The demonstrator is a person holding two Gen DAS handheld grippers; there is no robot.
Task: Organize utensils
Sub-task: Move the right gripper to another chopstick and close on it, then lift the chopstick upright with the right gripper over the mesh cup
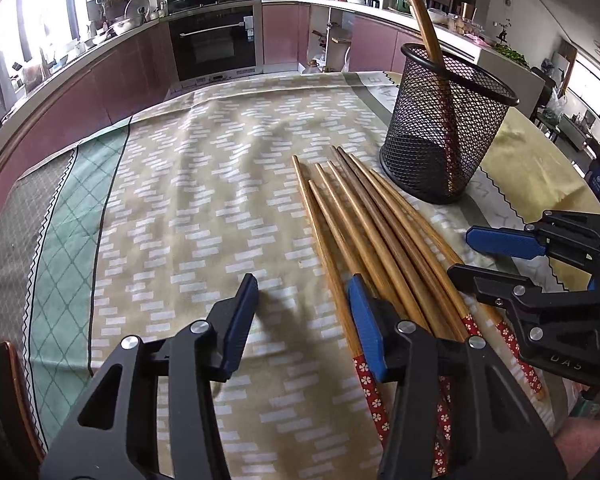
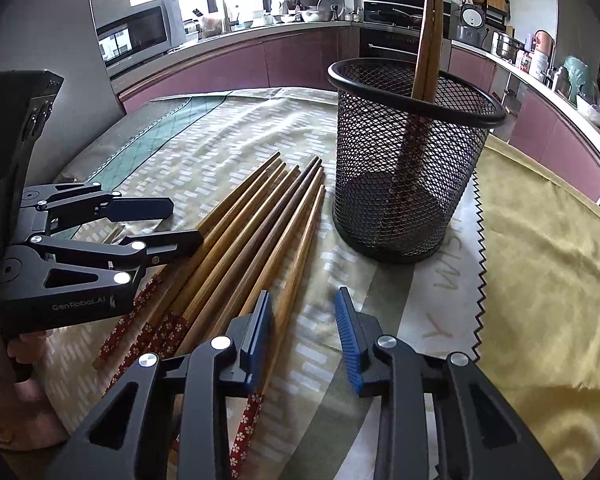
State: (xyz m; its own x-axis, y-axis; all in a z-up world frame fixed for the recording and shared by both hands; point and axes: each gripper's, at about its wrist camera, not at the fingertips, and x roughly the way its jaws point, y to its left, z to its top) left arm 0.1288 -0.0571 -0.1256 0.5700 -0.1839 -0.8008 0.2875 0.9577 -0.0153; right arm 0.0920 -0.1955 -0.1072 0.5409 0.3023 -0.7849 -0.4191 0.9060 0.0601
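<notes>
Several wooden chopsticks with red flowered ends lie side by side on the patterned tablecloth. Behind them stands a black mesh cup with two chopsticks leaning inside. My left gripper is open at the bundle's left edge, its right finger over the outermost sticks. My right gripper is open at the bundle's right edge, with the outermost stick just inside its left finger. Neither pair of pads presses on anything.
The table's round edge curves close behind the cup. A yellow cloth covers the right side. Kitchen counters with an oven, pots and a microwave ring the room. A hand holds the left gripper.
</notes>
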